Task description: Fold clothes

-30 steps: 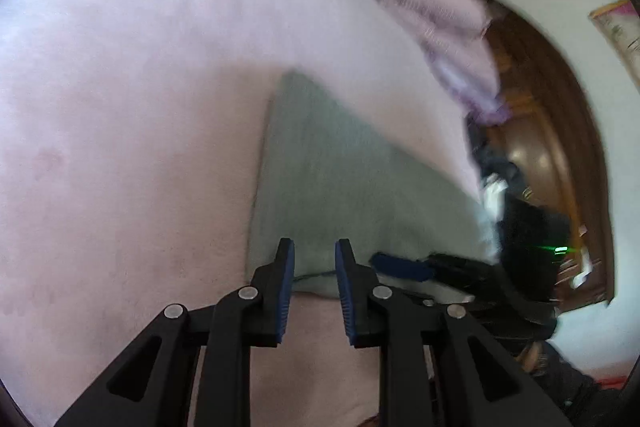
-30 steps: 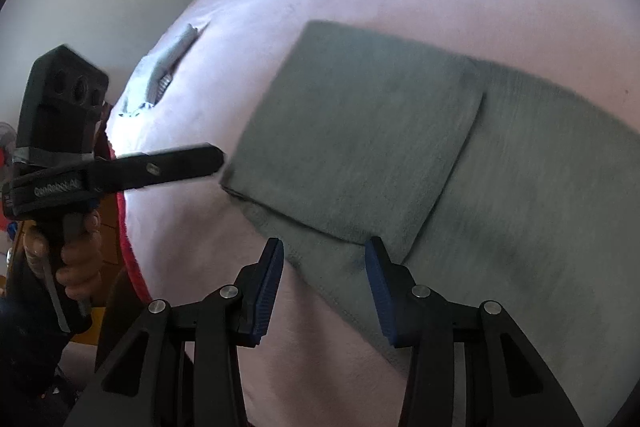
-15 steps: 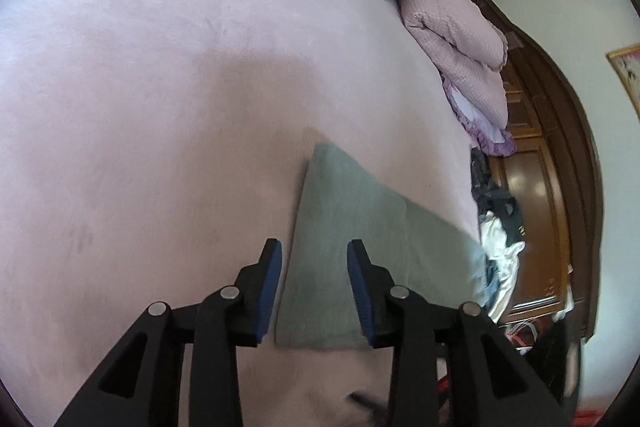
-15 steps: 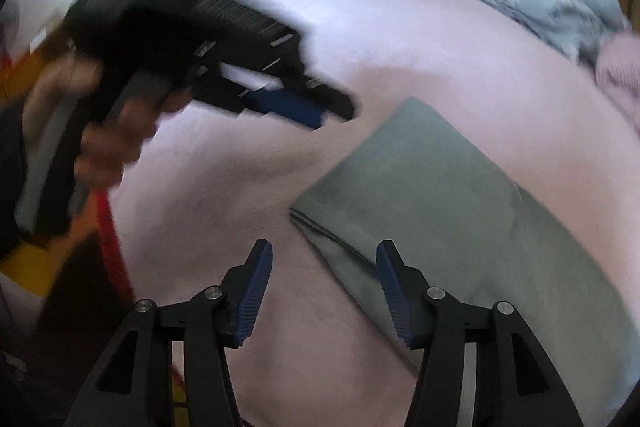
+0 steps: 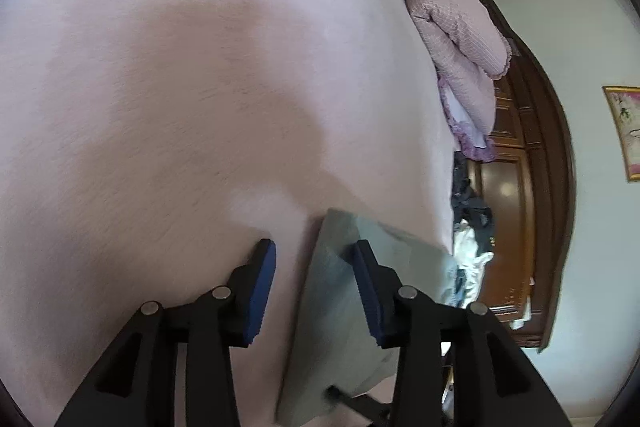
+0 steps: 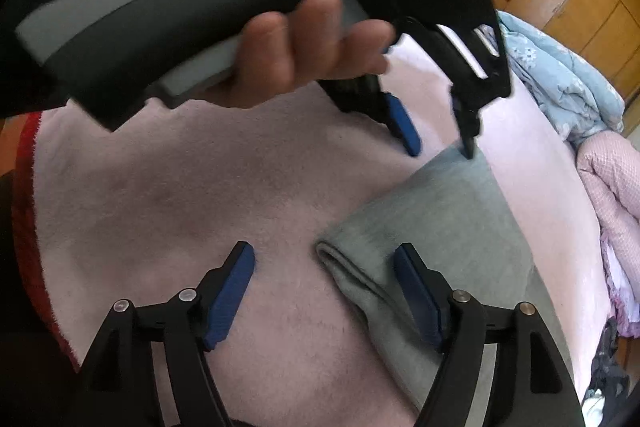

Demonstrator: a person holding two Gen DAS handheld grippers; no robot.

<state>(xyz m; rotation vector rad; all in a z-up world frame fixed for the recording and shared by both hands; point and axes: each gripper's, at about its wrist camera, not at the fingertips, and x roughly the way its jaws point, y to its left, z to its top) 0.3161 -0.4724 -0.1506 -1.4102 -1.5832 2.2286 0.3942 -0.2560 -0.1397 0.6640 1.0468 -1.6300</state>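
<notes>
- Two grippers now stand at the short folded end of the grey garment (image 6: 432,227), where a second ago they sat back from it over its broader folded panel; I judge this the set-up for the next fold across its length.
- Left gripper (image 5: 316,267) has its jaws opening and only partly apart; the garment's corner lies between them at about 5 o'clock in its own view, with neither pad pressing on it.
- Seen from the right wrist, the left gripper (image 6: 438,143) hangs at 1 o'clock, its far fingertip perhaps brushing the cloth, though blur leaves that uncertain.
- Right gripper (image 6: 324,287) has its jaws opening wide, straddling the near corner at 6 o'clock, holding nothing.
- Pink bedspread (image 6: 200,207) carries the garment, which runs from centre towards 4 o'clock.
- Quilts (image 6: 560,79) are heaped at 2 o'clock, well apart.
</notes>
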